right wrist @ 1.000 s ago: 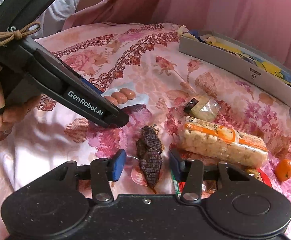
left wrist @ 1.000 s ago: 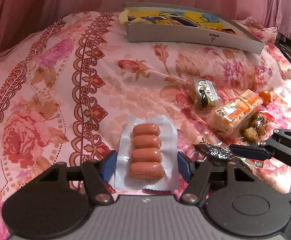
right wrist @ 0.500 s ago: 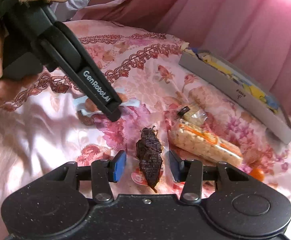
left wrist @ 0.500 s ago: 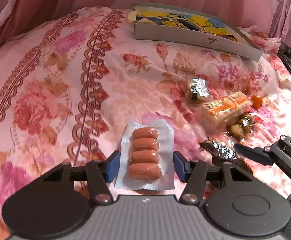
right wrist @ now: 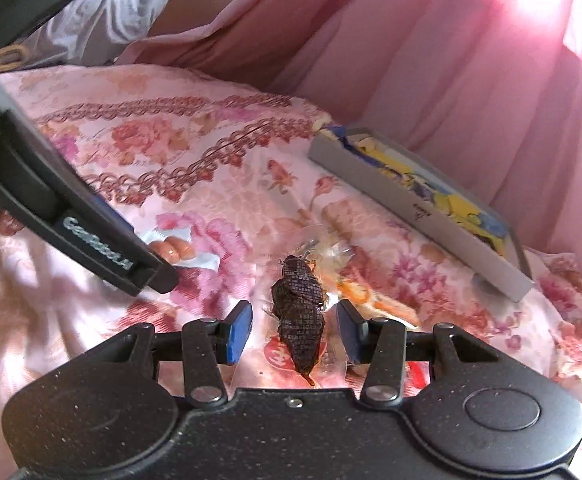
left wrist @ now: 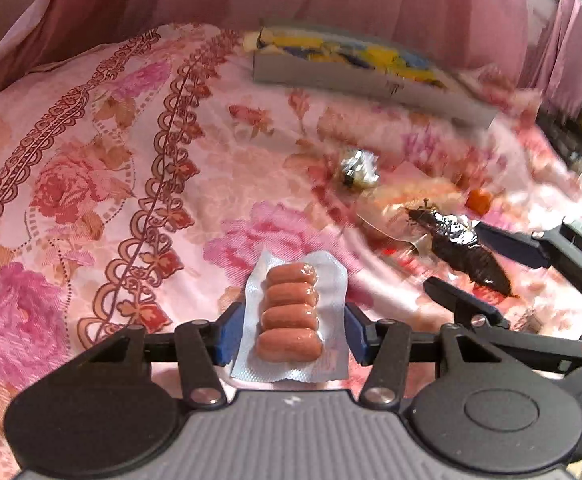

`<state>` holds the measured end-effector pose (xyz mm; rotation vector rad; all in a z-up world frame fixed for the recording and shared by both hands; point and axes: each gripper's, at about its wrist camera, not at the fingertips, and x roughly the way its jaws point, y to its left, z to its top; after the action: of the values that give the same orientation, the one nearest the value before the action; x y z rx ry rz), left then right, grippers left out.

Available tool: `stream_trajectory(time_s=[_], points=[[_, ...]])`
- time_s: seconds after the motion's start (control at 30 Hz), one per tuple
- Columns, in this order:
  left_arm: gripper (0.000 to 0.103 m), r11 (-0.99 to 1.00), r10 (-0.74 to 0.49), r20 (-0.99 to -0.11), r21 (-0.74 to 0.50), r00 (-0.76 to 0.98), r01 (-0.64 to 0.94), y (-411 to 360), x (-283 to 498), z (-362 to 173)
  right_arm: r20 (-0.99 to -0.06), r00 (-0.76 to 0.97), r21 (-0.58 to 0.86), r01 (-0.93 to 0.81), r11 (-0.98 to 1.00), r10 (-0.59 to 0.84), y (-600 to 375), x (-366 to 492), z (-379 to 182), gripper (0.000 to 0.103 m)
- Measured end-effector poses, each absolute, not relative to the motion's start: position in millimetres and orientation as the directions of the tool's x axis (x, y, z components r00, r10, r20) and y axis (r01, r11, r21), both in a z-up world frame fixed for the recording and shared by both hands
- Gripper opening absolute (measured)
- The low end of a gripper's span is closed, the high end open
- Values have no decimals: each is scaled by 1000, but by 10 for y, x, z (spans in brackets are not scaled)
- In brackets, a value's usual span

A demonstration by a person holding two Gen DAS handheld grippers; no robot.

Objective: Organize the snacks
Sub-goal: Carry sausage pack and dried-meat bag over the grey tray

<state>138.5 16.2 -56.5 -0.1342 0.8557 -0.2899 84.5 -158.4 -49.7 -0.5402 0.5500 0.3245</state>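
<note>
Snacks lifted in both grippers, box at the far edge not yet reached

Left gripper (left wrist: 294, 334) is clamped on the sausage pack (left wrist: 291, 322), a clear blister with four small sausages in a row; both blue pads press the pack's side edges. Right gripper (right wrist: 294, 332) holds the dark dried-meat packet (right wrist: 299, 312): the transparent wrapper spans the gap between the pads, which appear closed on the wrapper's edges, while the dark strip itself hangs free in the middle. Compared with the views a second earlier, both packs now sit higher over the floral bedspread (left wrist: 103, 184) and the background is streaked with motion blur, so both tools have risen and are travelling. The dried-meat packet, which lay on the bedspread among the other snacks, is now seen in the left view raised above it, just beside the sausage pack's right. The grey box (left wrist: 371, 76), with yellow and blue contents, stays at the far edge of the bedspread, well apart from both loads. A silvery wrapped snack (left wrist: 357, 168) and a small orange fruit (left wrist: 478, 200) remain on the bedspread between the grippers and the box. Judged from this, pick-up is complete for two items and the carry toward the box is the step in hand; the thin wrapper grip on the right looks the likelier to slip.
</note>
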Motion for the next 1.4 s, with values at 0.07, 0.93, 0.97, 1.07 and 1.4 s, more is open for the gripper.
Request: stream_trajectory(time_s=[0.07, 0.93, 0.97, 1.07, 1.4], points=[[57, 940, -339, -678, -269, 652, 209, 168, 1347, -511, -553, 821, -400, -409, 820, 141, -1615, 849, -462, 48], [57, 897, -358, -363, -389, 860, 209, -289, 2064, -31, -350, 930, -357, -244, 902, 113, -2187, 1669, -211, 48], [57, 899, -346, -352, -390, 870, 200, -331, 2139, -14, -334, 936, -365, -236, 901, 109, -2218, 1723, -211, 48], [57, 901, -318, -330, -396, 889, 176, -477, 2414, 41, -291, 952, -380, -209, 901, 98, -2355, 1924, -210, 48], [57, 925, -270, -368, -356, 890, 133, -1039, 3265, 98, -220, 975, -280, -97, 955, 35, -2924, 2697, -137, 49]])
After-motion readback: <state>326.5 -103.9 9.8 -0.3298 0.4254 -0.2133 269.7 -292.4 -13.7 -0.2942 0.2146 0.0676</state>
